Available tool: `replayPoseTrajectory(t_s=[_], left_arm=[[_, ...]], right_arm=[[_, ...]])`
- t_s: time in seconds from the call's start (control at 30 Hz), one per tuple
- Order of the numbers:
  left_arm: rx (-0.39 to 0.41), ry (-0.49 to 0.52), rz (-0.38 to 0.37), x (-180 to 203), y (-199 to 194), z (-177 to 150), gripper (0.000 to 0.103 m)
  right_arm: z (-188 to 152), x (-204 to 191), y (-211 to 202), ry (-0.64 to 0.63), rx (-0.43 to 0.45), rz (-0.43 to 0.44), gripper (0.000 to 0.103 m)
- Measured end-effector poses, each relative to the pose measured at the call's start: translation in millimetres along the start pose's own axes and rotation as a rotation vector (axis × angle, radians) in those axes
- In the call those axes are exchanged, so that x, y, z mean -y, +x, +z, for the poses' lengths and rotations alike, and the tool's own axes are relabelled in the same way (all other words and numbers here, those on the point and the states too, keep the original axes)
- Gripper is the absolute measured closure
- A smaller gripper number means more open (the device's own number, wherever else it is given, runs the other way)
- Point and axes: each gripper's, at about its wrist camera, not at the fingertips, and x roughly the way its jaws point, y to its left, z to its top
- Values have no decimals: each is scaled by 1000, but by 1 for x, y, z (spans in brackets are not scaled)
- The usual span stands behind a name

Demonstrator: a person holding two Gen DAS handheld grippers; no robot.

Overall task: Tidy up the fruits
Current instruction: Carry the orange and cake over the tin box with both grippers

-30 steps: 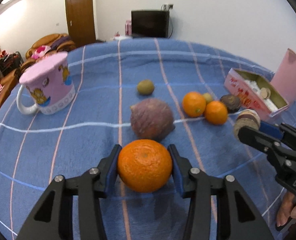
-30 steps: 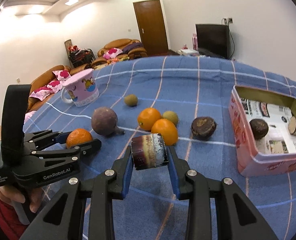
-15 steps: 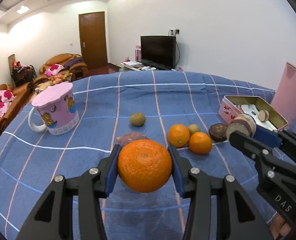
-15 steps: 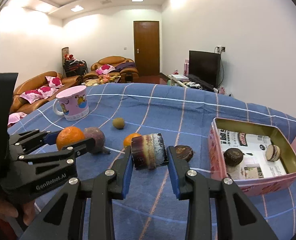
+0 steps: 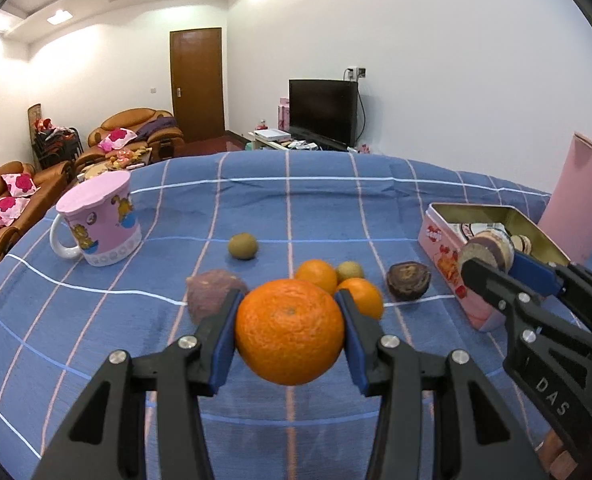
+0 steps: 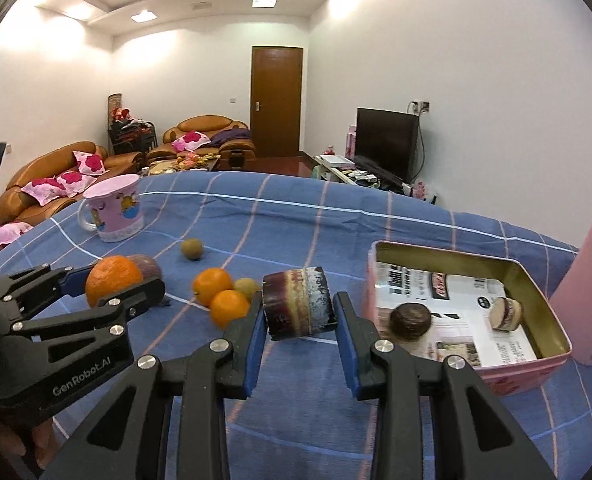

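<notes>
My left gripper is shut on a large orange and holds it above the blue checked cloth. My right gripper is shut on a cut purple fruit piece, held above the cloth just left of the open pink tin. The tin holds a dark round fruit and a cut half. On the cloth lie two small oranges, a purple fruit, a dark passion fruit and two greenish fruits.
A pink cartoon mug stands upside down at the left of the cloth. The tin's pink lid stands upright behind the tin. Sofas, a door and a television lie beyond the table's far edge.
Both grippers have risen from the cloth with their fruit and tilted up, so more of the room shows. The right gripper has come closer to the tin.
</notes>
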Motion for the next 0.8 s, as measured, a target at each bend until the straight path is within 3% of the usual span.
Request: replayPoseTrajectory(t_s=[0.5,0.8], left_arm=[[10,6,31,35,0,0,55],[16,17,10,62,2,4,55]], right_arm=[[-4,29,-9,8,8,5,68],[-5,47,-19,1,46,-23,68]])
